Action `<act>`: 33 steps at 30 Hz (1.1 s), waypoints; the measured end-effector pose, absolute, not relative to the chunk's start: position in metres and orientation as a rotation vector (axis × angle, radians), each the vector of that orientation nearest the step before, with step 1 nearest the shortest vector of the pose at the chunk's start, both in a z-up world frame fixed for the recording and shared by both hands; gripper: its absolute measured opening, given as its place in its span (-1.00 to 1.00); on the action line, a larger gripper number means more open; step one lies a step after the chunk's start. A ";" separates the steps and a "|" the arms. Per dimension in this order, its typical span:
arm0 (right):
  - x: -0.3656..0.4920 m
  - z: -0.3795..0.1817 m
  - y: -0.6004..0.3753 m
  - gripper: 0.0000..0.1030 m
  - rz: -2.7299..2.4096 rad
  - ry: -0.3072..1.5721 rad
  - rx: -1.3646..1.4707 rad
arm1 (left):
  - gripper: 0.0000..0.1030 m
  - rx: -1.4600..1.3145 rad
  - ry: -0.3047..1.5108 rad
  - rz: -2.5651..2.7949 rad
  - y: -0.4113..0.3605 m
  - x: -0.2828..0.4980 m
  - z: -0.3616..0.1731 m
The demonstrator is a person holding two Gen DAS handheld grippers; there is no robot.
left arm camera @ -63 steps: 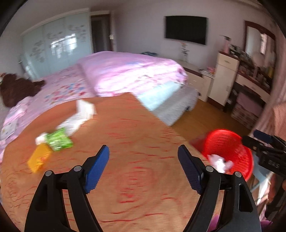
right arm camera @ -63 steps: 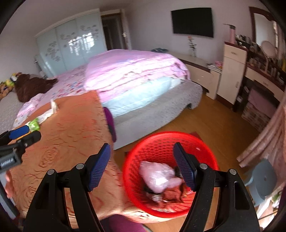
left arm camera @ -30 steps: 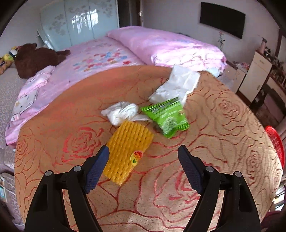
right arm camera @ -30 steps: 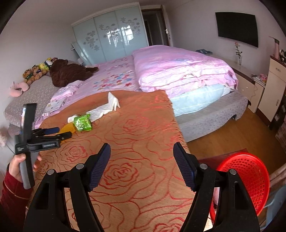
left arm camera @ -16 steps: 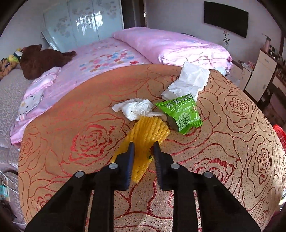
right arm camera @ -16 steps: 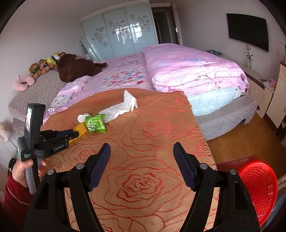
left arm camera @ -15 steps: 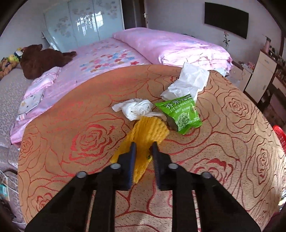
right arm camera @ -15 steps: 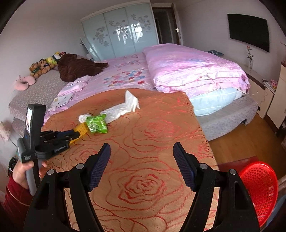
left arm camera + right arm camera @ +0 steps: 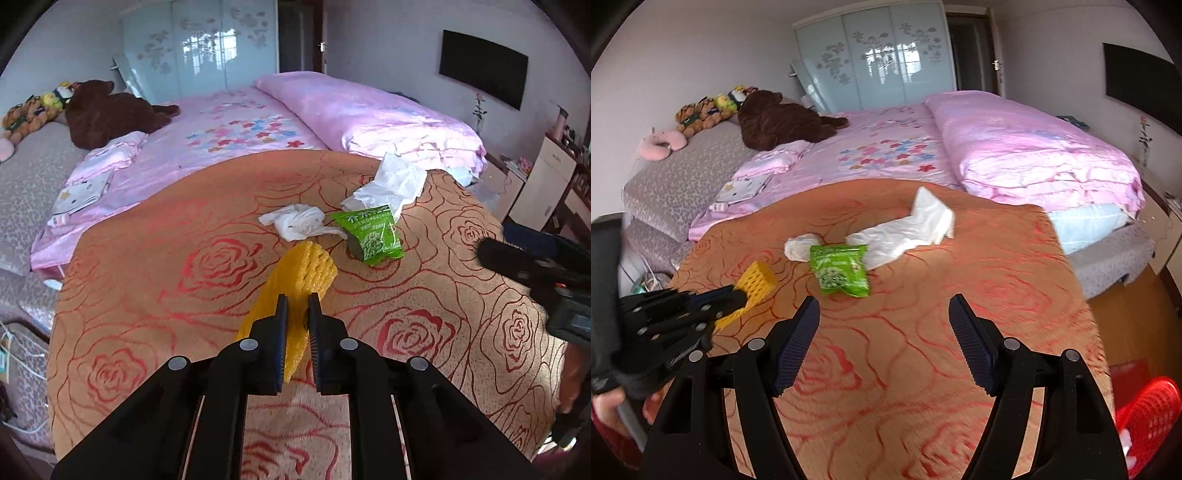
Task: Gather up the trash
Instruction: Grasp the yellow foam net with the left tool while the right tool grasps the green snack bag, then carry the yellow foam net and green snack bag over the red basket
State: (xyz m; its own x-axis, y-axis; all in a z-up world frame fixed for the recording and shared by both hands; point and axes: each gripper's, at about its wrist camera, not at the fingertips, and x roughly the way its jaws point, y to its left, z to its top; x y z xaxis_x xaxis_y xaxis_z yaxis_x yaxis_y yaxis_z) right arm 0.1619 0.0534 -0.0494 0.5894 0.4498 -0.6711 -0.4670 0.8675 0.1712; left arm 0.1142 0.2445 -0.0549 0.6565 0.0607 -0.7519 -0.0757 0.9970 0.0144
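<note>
My left gripper (image 9: 295, 314) is shut on a yellow foam net sleeve (image 9: 299, 273), which also shows in the right wrist view (image 9: 755, 286), pinched at its near end just above the orange rose-patterned cloth (image 9: 147, 295). Beyond it lie a crumpled white tissue (image 9: 297, 221), a green snack packet (image 9: 375, 234) and a white plastic bag (image 9: 391, 182). My right gripper (image 9: 884, 325) is open and empty, hovering over the cloth just short of the green snack packet (image 9: 840, 269). The left gripper (image 9: 713, 302) shows at the left of the right wrist view.
A red trash basket (image 9: 1145, 413) stands on the wooden floor at the lower right, off the cloth's edge. A pink bed (image 9: 923, 155) with a brown plush bear (image 9: 779, 118) lies behind. Drawers and a dresser (image 9: 550, 181) stand at the right.
My left gripper closed on the yellow foam sleeve and has lifted its near end. My right gripper moved from over the red basket toward the trash and nearer the green packet.
</note>
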 end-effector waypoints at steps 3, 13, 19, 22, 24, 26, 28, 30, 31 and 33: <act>0.174 -0.056 0.071 0.36 0.553 0.795 -0.044 | -0.80 -0.044 0.848 0.107 0.250 0.107 -0.053; 0.207 -0.069 0.119 0.36 0.592 0.812 -0.126 | -0.80 -0.088 0.818 0.149 0.265 0.090 -0.043; 0.220 -0.079 0.134 0.36 0.585 0.843 -0.132 | -0.80 -0.090 0.809 0.153 0.265 0.089 -0.040; 0.223 -0.084 0.138 0.32 0.574 0.856 -0.141 | -0.80 -0.094 0.807 0.153 0.265 0.088 -0.040; 0.225 -0.087 0.139 0.13 0.575 0.875 -0.142 | -0.80 -0.098 0.807 0.154 0.266 0.087 -0.041; 0.225 -0.088 0.139 0.02 0.575 0.878 -0.142 | -0.80 -0.102 0.808 0.156 0.267 0.086 -0.041; 0.224 -0.089 0.139 -0.07 0.575 0.879 -0.139 | -0.80 -0.103 0.810 0.157 0.267 0.085 -0.042; 0.224 -0.088 0.135 -0.09 0.575 0.879 -0.129 | -0.80 -0.107 0.814 0.159 0.268 0.085 -0.043; 0.222 -0.087 0.132 -0.09 0.576 0.876 -0.125 | -0.80 -0.108 0.815 0.158 0.268 0.085 -0.044; 0.218 -0.085 0.127 -0.11 0.578 0.869 -0.116 | -0.80 -0.109 0.815 0.160 0.267 0.084 -0.044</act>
State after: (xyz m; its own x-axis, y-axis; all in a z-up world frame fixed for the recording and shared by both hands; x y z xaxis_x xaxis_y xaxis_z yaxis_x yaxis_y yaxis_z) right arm 0.2182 0.1269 -0.0847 0.5040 0.4313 -0.7483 -0.5233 0.8417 0.1327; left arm 0.0840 0.2674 -0.0436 0.6750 0.0999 -0.7310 -0.1836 0.9824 -0.0352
